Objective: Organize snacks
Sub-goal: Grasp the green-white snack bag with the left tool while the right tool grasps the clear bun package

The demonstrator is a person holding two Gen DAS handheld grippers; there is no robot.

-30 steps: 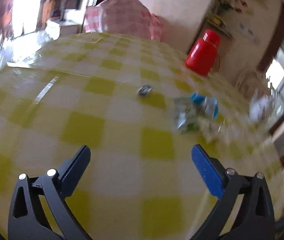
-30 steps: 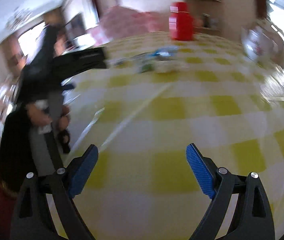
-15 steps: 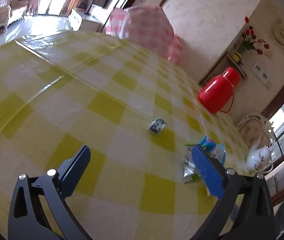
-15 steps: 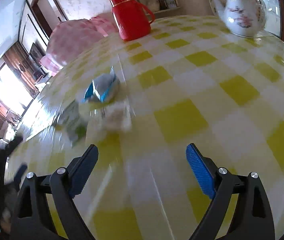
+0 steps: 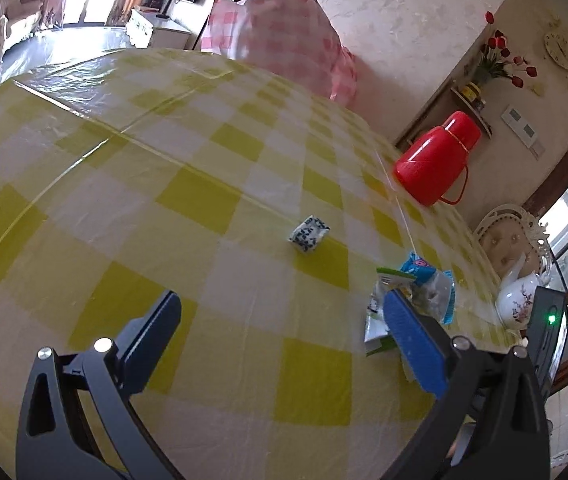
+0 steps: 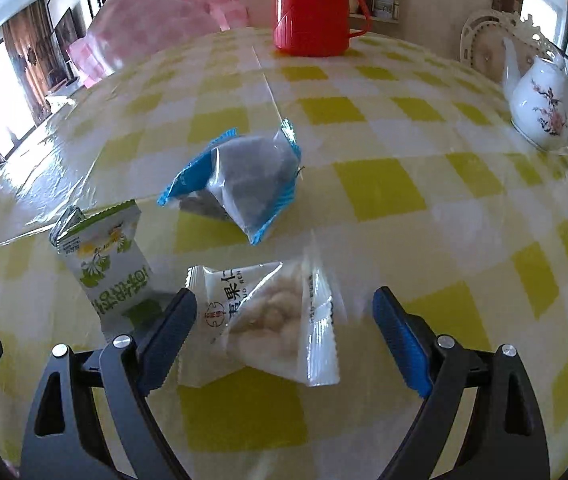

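Observation:
A clear nut packet (image 6: 272,320) with red print lies flat between the open fingers of my right gripper (image 6: 284,320). To its left stands a green and white carton (image 6: 104,260). Behind them rests a blue-edged bag (image 6: 240,188) with dark contents. In the left wrist view a small blue-patterned wrapped candy (image 5: 308,235) lies alone on the yellow checked tablecloth (image 5: 188,208), well ahead of my open left gripper (image 5: 280,340). The carton (image 5: 377,312) and blue bag (image 5: 423,280) sit behind that gripper's right finger, partly hidden.
A red thermos jug (image 6: 311,8) stands at the table's far side. A white flowered teapot (image 6: 543,108) sits near the right edge. A pink checked cover (image 5: 280,48) rises behind the table. A black device with a green light (image 5: 547,336) shows at the right.
Both views have steadied after fast swings. My right gripper has closed in on the snack pile, now straddling the nut packet. My left gripper has drawn slightly nearer the candy.

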